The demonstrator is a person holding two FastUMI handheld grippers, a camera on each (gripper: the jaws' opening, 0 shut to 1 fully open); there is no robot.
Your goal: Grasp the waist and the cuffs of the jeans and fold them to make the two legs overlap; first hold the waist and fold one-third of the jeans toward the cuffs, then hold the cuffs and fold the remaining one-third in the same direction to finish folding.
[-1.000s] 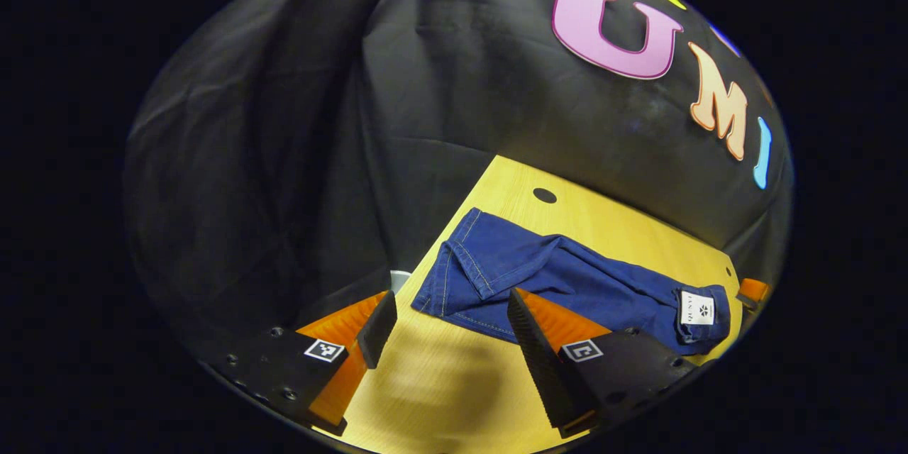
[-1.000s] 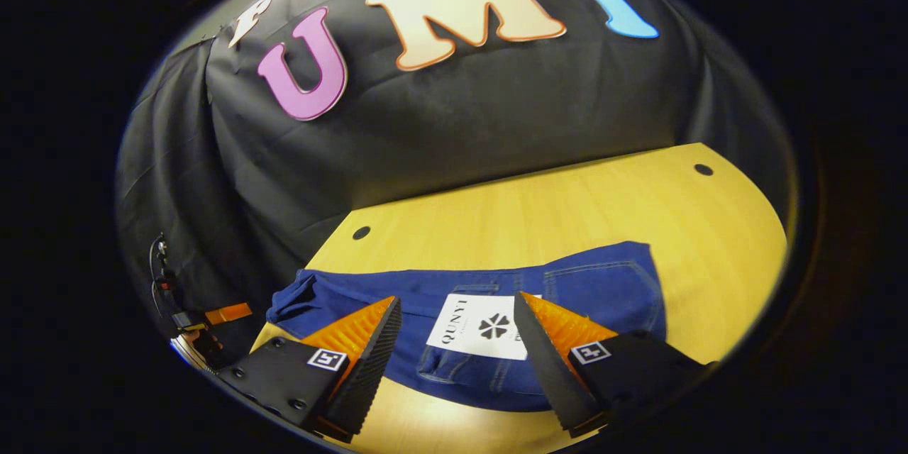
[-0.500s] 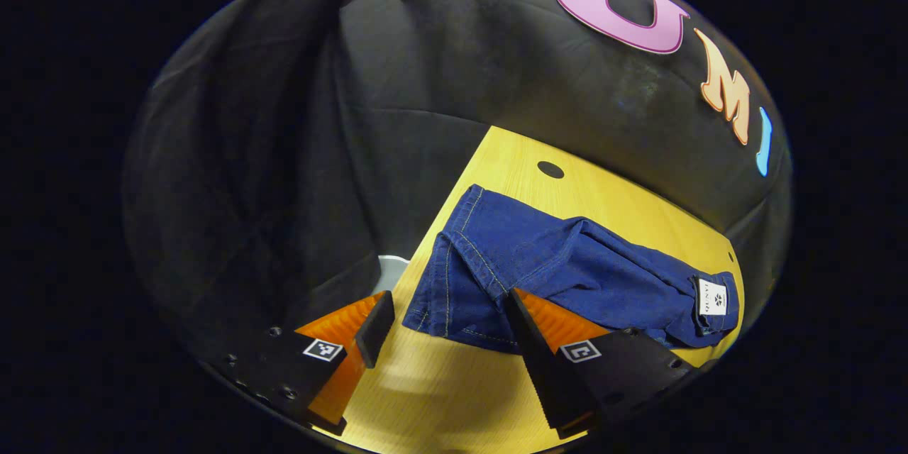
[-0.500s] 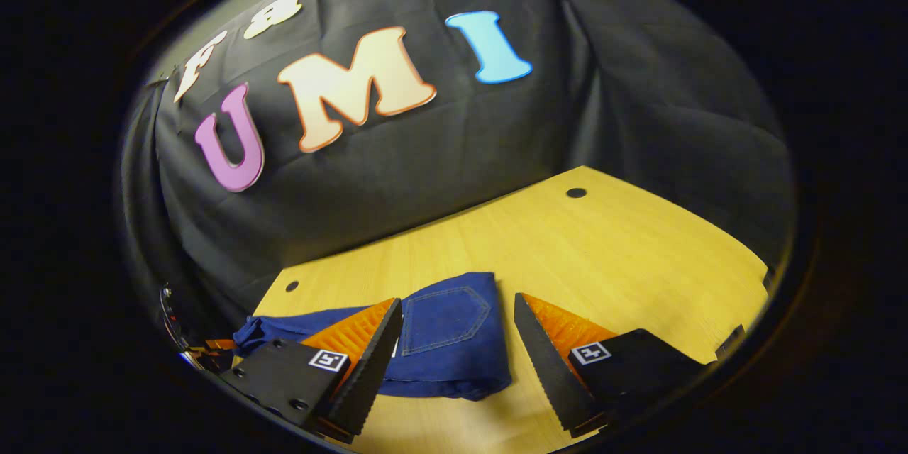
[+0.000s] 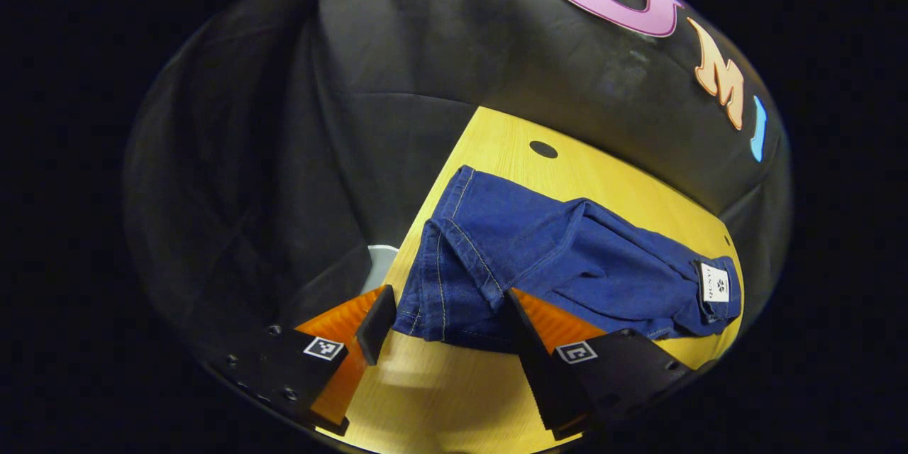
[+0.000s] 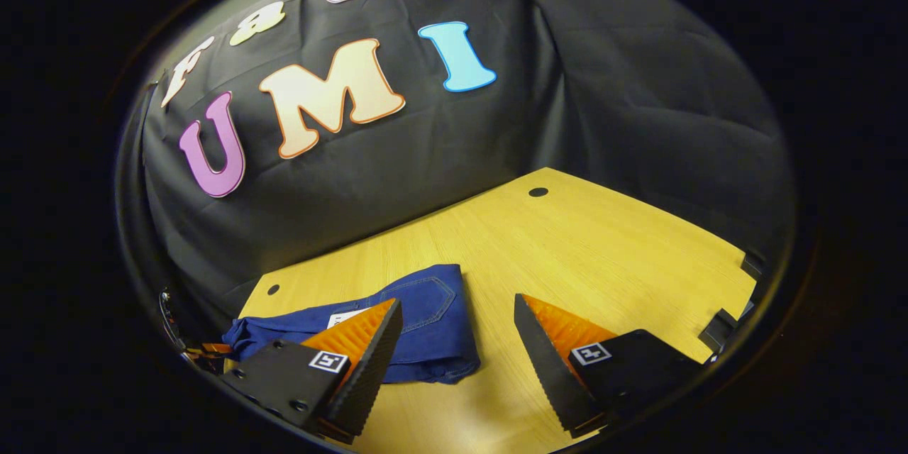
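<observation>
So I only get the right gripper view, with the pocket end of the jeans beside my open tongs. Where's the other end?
Observer: The cuffs lie between the fingers of the left tongs, which are open, not closed on the cloth.
Operator: Are the two legs stacked yet?
Observer: Yes. In the left gripper view one leg of the jeans lies over the other, a bit rumpled.
Operator: Anything at my end that I miss?
Observer: The white tag at the waist shows whole from that side.
</observation>
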